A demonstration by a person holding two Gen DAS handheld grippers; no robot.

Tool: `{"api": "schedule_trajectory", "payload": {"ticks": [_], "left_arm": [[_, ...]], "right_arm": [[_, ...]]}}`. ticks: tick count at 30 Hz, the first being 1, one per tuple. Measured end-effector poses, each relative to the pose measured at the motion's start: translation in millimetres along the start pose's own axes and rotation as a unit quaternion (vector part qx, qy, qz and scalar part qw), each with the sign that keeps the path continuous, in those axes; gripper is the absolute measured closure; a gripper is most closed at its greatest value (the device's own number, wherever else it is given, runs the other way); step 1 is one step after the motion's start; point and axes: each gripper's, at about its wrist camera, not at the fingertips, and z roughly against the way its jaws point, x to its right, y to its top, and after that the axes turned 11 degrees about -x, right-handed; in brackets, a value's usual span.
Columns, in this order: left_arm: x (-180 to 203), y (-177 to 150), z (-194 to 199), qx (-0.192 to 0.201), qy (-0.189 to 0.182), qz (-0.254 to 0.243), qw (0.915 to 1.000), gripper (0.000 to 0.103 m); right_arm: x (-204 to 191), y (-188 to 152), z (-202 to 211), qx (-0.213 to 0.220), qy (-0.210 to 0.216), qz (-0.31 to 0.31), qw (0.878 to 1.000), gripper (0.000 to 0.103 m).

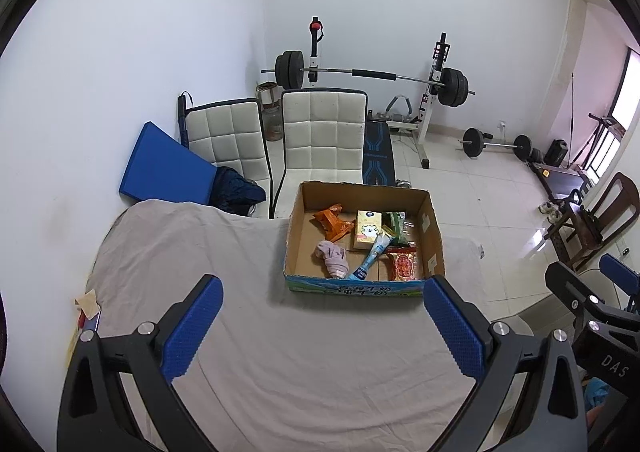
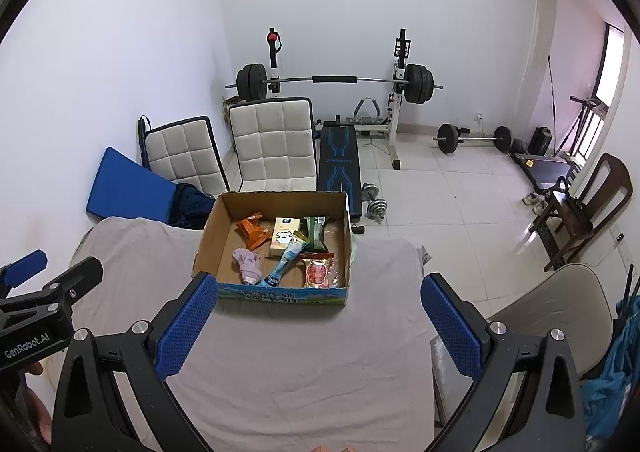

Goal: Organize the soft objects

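An open cardboard box [image 1: 298,212] [image 2: 208,236] stands at the far edge of a cloth-covered table [image 1: 280,352] [image 2: 300,352]. Inside lie a pink cloth [image 1: 332,256] [image 2: 248,263], an orange snack bag [image 1: 333,222] [image 2: 252,232], a yellow tissue pack [image 1: 366,230] [image 2: 283,237], a blue tube pack [image 1: 370,258] [image 2: 284,260], a green pack [image 1: 396,228] [image 2: 316,230] and a red snack pack [image 1: 404,264] [image 2: 318,272]. My left gripper [image 1: 322,326] is open and empty, short of the box. My right gripper [image 2: 318,326] is open and empty beside it, also short of the box.
Two white padded chairs [image 1: 320,136] [image 2: 276,144] and a blue mat [image 1: 160,168] stand behind the table. A barbell rack [image 1: 372,76] and weights sit at the back wall. A wooden chair [image 2: 580,212] and a beige chair [image 2: 560,312] are on the right.
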Motion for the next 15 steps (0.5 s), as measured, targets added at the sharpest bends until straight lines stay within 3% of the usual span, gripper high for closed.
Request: {"api": "schedule_trajectory", "payload": {"ticks": [15], "left_arm": [[0.0,2.0,0.3,0.003,0.001,0.001,1.0000,0.000]], "right_arm": [[0.1,5.6,5.4,0.001,0.002,-0.001,1.000,0.000]]}}
